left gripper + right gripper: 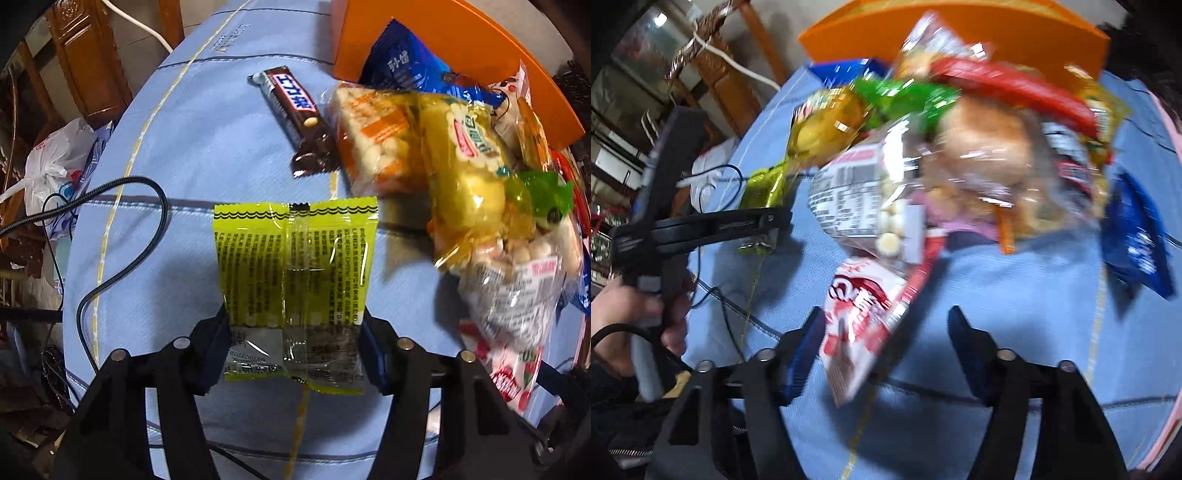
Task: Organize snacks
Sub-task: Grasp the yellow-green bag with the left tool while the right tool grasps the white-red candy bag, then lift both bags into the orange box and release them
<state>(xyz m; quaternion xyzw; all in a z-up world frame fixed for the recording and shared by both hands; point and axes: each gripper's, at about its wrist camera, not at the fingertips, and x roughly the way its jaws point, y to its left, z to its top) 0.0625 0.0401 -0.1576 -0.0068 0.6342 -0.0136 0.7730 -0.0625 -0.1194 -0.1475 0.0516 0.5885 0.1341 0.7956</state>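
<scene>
Yellow-green packet clamped in left gripper, right gripper wide open, snack pile ahead.

Both cameras look down from close above the blue cloth table. Both see the far orange box and the snack pile.

Black left gripper, blue-padded fingers, silver screws, bare-skinned hand

Chocolate bar wrapper carries white Chinese characters 士力架 (seen upside down); fine print on the yellow-green packet is too small to read.
</scene>
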